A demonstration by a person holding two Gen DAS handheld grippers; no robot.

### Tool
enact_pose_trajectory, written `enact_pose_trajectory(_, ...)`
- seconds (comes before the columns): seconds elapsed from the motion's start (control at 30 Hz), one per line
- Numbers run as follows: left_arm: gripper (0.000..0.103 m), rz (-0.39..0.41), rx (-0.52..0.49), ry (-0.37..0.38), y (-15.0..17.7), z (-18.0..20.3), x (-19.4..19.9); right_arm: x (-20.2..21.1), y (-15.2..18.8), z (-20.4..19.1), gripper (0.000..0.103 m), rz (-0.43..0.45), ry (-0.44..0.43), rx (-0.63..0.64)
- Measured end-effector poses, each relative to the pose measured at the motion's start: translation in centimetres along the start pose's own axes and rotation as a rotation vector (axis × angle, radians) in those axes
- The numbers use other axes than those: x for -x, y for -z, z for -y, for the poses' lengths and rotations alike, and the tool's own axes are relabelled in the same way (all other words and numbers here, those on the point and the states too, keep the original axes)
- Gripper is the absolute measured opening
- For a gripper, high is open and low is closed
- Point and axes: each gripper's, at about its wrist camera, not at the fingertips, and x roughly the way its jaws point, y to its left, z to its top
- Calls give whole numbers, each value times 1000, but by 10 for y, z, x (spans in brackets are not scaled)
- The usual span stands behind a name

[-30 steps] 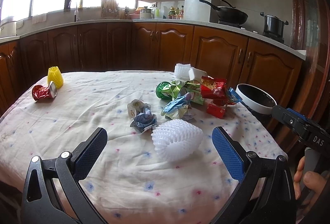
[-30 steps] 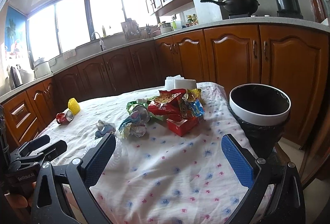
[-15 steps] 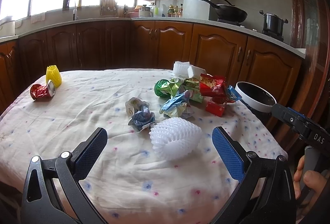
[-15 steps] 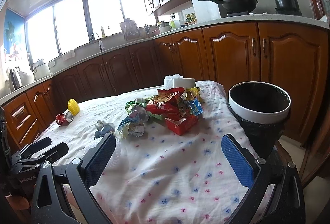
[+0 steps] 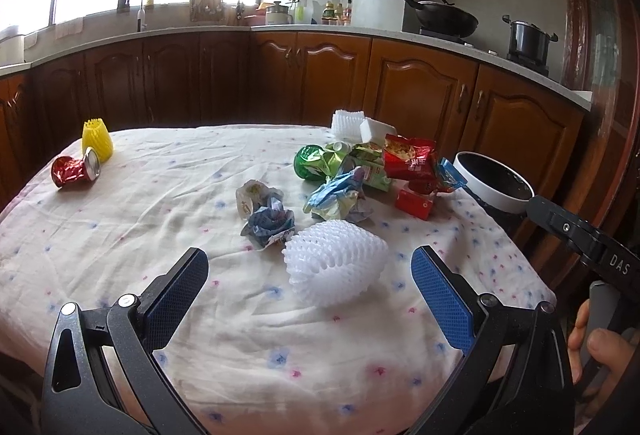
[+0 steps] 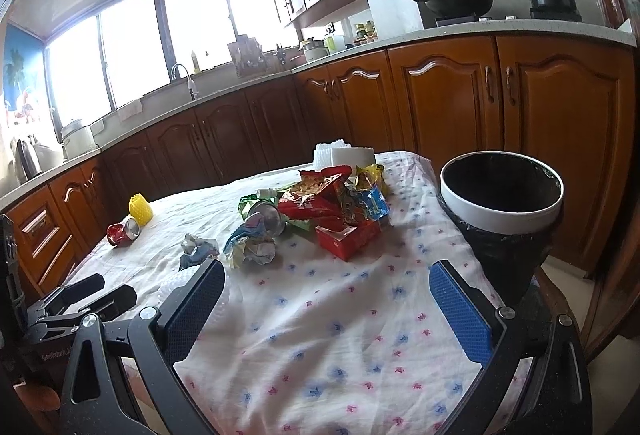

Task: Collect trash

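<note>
A thin, wrinkled cloth (image 5: 160,219) with a small flower print covers the surface, matt and soft-looking. The white net (image 5: 336,261) near the left gripper (image 5: 308,277) is foam mesh, bumpy and dull; the yellow net (image 5: 97,139) far left looks the same. The red can (image 5: 74,171) is crushed shiny metal. The wrappers (image 5: 408,163) are glossy crinkled foil and plastic; the red box (image 5: 414,201) is matt card. The bin (image 6: 502,195) has a smooth white plastic rim over a black crinkled liner. Gripper pads (image 6: 460,311) are blue, finely textured rubber on matt black frames. The cabinets (image 6: 440,95) are varnished wood.
</note>
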Motion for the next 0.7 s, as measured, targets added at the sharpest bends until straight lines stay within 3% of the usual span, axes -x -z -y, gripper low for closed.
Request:
enact_pose_trajectory(0.63, 102, -126, 30, 78, -3, 7, -41, -35, -16, 28, 102, -72, -30, -73)
enact_pose_trajectory(0.7, 99, -143, 31, 84, -3, 7, -47, -43, -19, 35, 98, -87, -28, -92)
